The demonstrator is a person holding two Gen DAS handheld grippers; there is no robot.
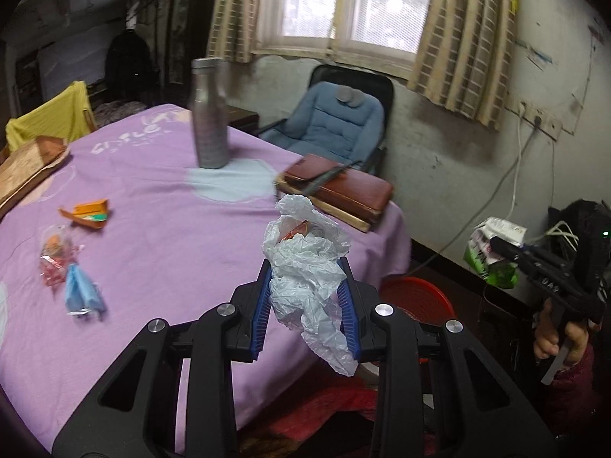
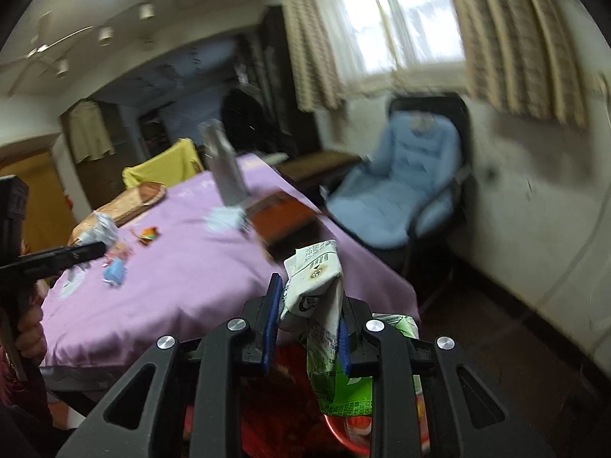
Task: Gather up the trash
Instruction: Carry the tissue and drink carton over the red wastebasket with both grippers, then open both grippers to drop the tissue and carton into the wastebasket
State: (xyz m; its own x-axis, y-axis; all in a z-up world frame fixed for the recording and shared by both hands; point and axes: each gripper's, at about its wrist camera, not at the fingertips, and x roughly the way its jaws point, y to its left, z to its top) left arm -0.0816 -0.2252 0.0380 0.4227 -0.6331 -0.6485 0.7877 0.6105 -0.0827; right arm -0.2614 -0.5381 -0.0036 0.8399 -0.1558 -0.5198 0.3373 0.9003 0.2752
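Trash mid-carry: crumpled plastic bag (image 1: pixel 305 267) pinched in left gripper (image 1: pixel 305 271), flattened carton (image 2: pixel 317 297) clamped in right gripper (image 2: pixel 307 305), release over red bin (image 1: pixel 420 297) probably next.

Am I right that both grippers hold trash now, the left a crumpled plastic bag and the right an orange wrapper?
Not quite. The left gripper does hold the crumpled plastic bag, but the right gripper holds a white-and-green carton, as the right wrist view shows. The orange wrapper lies on the purple tablecloth.
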